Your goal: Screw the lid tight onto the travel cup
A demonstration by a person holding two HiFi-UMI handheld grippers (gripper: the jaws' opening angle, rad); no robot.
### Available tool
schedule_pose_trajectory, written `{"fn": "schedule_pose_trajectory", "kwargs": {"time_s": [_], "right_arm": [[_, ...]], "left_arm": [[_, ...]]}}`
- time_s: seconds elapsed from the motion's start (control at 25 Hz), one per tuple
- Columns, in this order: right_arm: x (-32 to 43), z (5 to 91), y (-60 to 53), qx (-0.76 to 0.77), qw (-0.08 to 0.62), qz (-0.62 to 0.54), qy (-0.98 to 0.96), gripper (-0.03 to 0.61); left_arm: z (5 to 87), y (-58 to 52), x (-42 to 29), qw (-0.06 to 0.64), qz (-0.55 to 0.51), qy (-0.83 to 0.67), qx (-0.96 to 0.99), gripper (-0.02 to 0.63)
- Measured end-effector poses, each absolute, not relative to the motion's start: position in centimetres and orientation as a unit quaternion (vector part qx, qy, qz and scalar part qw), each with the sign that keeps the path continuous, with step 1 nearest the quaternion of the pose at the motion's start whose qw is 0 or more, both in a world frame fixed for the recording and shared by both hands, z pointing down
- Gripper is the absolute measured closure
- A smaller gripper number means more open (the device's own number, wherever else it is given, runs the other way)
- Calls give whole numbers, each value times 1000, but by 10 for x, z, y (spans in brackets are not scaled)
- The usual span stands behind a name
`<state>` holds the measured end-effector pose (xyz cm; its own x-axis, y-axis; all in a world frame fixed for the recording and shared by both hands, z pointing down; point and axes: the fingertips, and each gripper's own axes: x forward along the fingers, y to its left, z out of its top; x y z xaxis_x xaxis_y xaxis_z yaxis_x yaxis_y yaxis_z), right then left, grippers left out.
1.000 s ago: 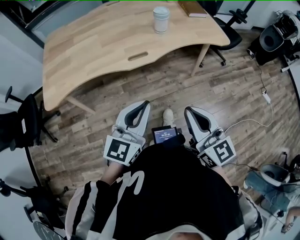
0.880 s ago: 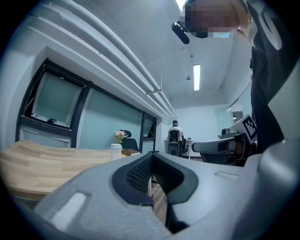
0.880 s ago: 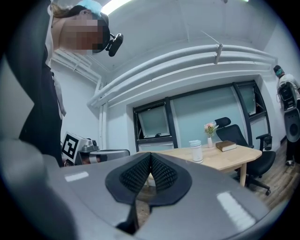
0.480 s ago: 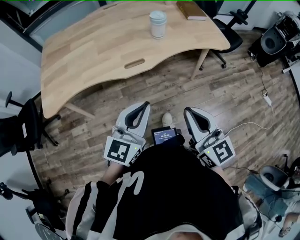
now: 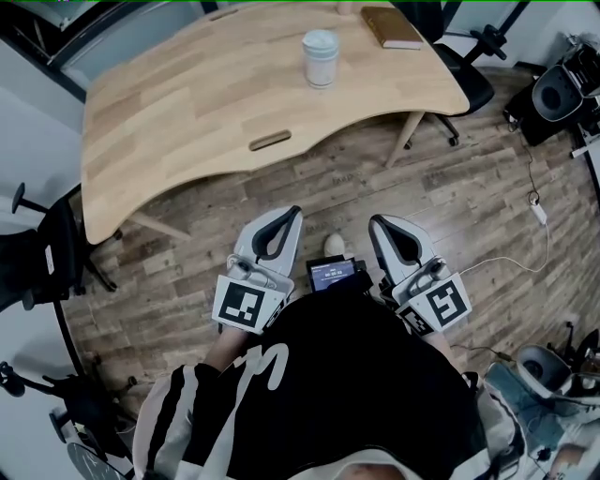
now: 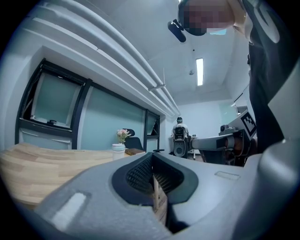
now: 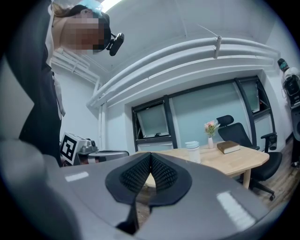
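Note:
A pale travel cup (image 5: 320,58) with its lid on top stands upright on the far part of the wooden table (image 5: 187,103). It also shows small in the left gripper view as the cup (image 6: 118,152) and in the right gripper view as the cup (image 7: 192,151). My left gripper (image 5: 292,214) and right gripper (image 5: 377,223) are held close to the person's body, over the floor, well short of the table. Both point level toward the table with jaws shut and nothing between them.
A brown book (image 5: 392,26) lies at the table's far right corner, and a vase of flowers (image 7: 210,134) stands near it. Office chairs (image 5: 47,253) stand left of the table and another chair (image 5: 469,75) at its right. A white cable (image 5: 525,225) runs over the wooden floor.
The table and cup sit slightly lower and nearer in the head view than before. Both grippers kept their pose and stayed shut.

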<state>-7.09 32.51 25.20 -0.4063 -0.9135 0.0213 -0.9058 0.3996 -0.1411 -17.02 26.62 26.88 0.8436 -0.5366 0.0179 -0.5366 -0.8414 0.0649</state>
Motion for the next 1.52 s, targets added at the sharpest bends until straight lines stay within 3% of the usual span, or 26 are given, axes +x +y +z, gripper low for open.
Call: {"fn": "schedule_pose_trajectory", "kwargs": {"time_s": [1.52], "right_arm": [[-1,242,193,-525,48,-82,846,583]], "left_arm": [[259,145,-98,30,13,-293,955,615]]}}
